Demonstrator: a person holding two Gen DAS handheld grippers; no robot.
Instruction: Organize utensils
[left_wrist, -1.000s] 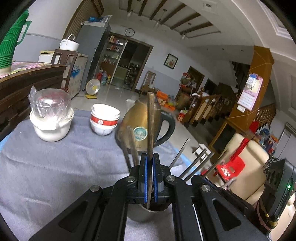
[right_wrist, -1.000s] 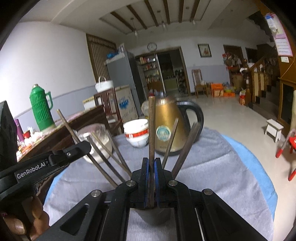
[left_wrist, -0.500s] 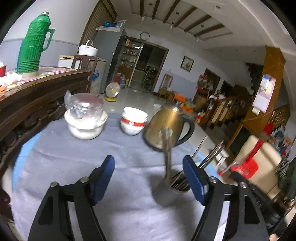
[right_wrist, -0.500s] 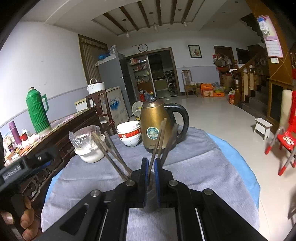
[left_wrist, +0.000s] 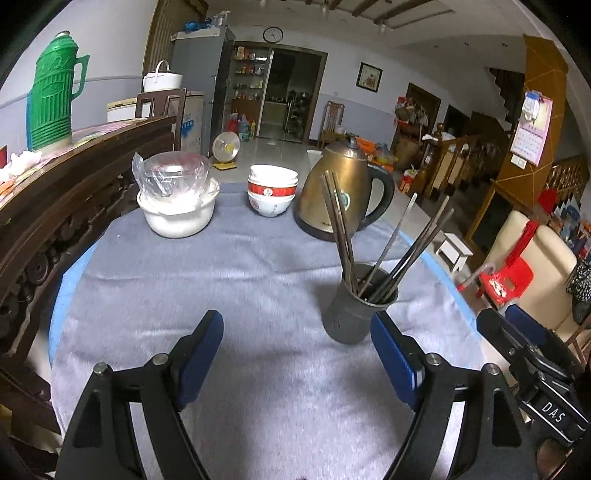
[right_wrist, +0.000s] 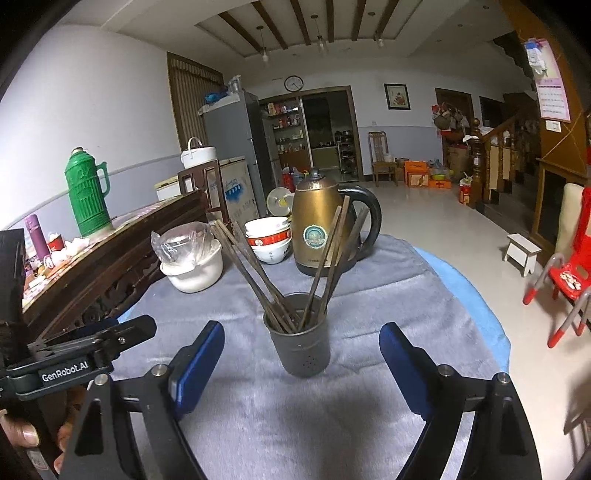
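Your left claw (left_wrist: 297, 354) stands wide apart with nothing between its blue pads (left_wrist: 201, 354), angled down over the counter's (left_wrist: 221, 266) near edge. Your right claw (right_wrist: 301, 363) has just been opening and now gapes equally wide, empty, tilted down toward the counter's middle. Your left hand's fingers (right_wrist: 26, 432) wrap its handle at the right view's lower left corner.

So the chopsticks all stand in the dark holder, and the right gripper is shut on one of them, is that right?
Not quite. The chopsticks do stand in the holder, but the right gripper is open: its jaws have just been opening and touch no chopstick, as the right wrist view shows.
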